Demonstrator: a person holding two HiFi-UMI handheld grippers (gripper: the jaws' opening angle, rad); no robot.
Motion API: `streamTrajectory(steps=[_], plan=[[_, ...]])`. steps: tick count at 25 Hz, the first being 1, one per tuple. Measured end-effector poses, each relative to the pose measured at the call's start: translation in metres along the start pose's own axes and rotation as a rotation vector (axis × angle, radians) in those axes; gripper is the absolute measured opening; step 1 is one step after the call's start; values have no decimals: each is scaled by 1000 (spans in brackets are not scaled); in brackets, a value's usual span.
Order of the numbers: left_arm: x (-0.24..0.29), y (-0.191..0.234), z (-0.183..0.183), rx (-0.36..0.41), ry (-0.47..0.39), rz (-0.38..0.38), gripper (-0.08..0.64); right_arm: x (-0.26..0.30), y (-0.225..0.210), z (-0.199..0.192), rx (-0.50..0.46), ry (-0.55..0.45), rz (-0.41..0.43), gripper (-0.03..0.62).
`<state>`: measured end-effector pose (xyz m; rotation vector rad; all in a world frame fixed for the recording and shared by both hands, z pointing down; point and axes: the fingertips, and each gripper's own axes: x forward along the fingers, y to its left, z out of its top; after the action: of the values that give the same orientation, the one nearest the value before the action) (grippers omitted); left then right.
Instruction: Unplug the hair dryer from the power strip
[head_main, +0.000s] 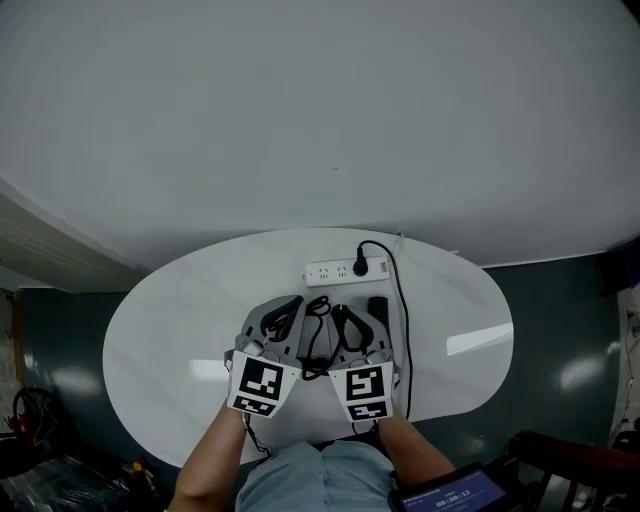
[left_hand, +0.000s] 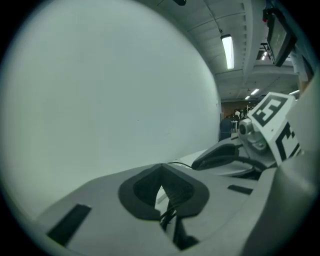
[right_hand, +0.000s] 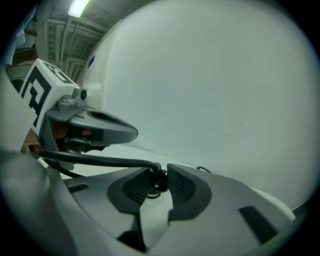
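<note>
Closest to the person, two forearms reach forward side by side over the near edge of the white counter. Each hand holds a gripper. Both grippers point away from the person and tip down a little.

The left gripper has its fingers pressed almost together, with thin black strands of the cord caught in the slit between them. The right gripper sits just beside it. Its fingers pinch the black cord where it bends into a small curl.

Holding the cord in two spots likely keeps the loose loops tidy and gives a firm hold for a pull (though tugging a cord is rougher on it than gripping the plug).

A small dark shape just past the right gripper may be the hair dryer, but it is too small to tell.

Farther on, the cord runs up the right side to the black plug. The plug sits in the white power strip, so the unplugging is not yet done. Behind the counter is a plain pale wall.
</note>
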<state>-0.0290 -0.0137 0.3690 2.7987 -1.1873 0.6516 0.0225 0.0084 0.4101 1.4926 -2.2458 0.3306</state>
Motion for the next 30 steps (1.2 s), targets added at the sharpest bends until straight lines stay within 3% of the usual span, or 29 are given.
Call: streamTrajectory(steps=[4,14,23,30], plan=[[-15,-2,12,4,-41,8,-2,2,3,-21,20,66,2,84],[-40,2,35,24,-137,47,-2,-1,5,-37,-52,158,-24,145],[-62,-5,49,10,-195,57,-2,-26,20,-45,-66,173,-10,181],[-60,-15,54,-4,-243,43,-2,-36,26,-43,32,112,70,199]])
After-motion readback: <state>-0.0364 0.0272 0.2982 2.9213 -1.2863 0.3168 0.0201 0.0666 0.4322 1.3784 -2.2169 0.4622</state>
